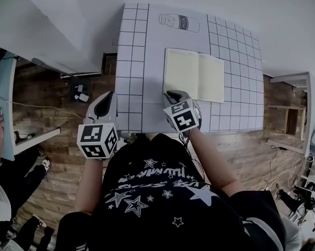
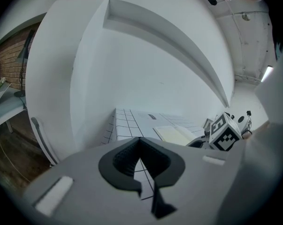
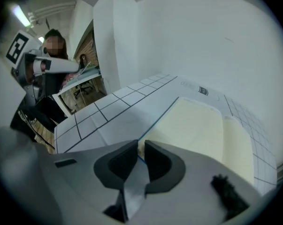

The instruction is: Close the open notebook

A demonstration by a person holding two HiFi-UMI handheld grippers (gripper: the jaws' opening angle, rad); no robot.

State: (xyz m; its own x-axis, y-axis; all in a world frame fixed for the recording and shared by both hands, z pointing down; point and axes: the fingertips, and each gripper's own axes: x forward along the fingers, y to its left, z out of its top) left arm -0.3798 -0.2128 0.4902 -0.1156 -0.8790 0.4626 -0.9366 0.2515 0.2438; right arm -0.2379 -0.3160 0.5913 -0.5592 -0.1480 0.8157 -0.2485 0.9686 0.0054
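Right gripper [image 1: 173, 94] is at the near-left corner of the open notebook w/ cream blank pages and blue cover edge [image 1: 194, 75]. Its jaws stand at a narrow gap astride that edge, w/ no pinch visible. Notebook lies flat on the white grid-lined worktop [image 1: 141, 61], right of centre, nr the near edge; left gripper [image 1: 109, 95] hangs beside the worktop's left edge nr the near-left corner, jaws slightly apart, empty.
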